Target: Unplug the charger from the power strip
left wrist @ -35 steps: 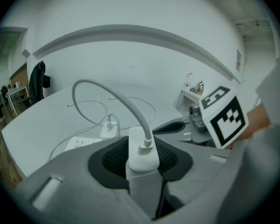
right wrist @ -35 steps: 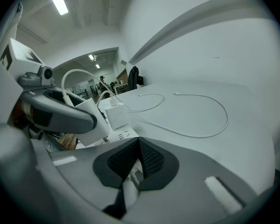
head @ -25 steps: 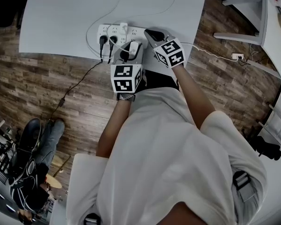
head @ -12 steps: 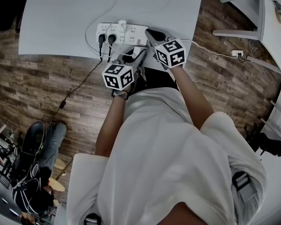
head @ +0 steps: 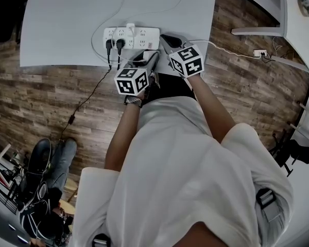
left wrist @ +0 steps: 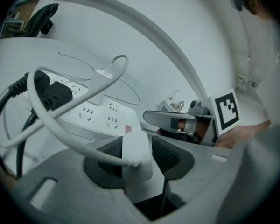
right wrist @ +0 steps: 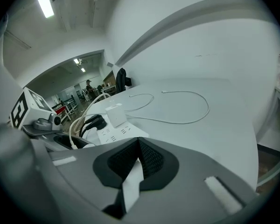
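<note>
Left tool (left wrist: 138,149), jaws just eased apart, loosely flanks the unplugged white charger (left wrist: 136,158) just near of the power strip (left wrist: 100,116); right tool (right wrist: 138,166), closed and empty, lies beside the strip's right end.

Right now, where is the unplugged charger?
The charger sits low at centre in the left gripper view, between the left gripper's jaws, which have just been opening, in front of the power strip.

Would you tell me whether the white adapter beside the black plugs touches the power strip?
Touching: the right gripper view shows the white adapter seated flush on the power strip.
</note>
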`<state>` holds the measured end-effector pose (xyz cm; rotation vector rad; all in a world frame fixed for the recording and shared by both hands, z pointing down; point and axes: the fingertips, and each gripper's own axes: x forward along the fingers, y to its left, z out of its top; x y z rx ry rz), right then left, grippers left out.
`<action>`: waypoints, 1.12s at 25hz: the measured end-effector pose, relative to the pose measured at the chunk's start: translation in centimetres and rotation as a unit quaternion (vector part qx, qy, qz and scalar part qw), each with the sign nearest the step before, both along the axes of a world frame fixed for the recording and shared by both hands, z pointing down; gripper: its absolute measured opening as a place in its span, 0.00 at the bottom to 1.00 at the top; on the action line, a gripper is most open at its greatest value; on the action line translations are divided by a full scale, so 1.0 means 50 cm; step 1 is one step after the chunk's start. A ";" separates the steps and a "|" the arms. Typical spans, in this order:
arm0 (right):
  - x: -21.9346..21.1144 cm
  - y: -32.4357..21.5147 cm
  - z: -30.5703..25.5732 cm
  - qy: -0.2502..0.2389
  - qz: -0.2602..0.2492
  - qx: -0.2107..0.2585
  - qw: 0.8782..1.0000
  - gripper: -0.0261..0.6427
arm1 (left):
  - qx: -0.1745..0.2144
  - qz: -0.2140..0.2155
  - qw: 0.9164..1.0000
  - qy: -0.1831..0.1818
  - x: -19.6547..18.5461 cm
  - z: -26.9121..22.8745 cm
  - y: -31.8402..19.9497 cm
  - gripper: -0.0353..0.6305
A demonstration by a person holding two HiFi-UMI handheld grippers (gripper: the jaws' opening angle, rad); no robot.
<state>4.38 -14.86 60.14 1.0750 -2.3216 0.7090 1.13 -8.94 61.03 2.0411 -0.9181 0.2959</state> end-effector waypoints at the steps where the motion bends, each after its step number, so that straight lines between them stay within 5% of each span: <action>1: 0.000 0.001 -0.002 0.000 0.001 0.001 1.000 0.04 | -0.002 -0.001 1.000 -0.015 -0.006 0.004 -0.001 0.32; 15: -0.011 0.029 -0.007 -0.002 0.004 -0.001 1.000 0.04 | 0.003 0.004 0.997 -0.083 -0.083 0.027 0.010 0.56; 28: -0.011 0.059 -0.033 0.006 0.000 0.018 1.000 0.04 | 0.030 0.016 0.994 -0.101 -0.137 0.027 0.066 0.56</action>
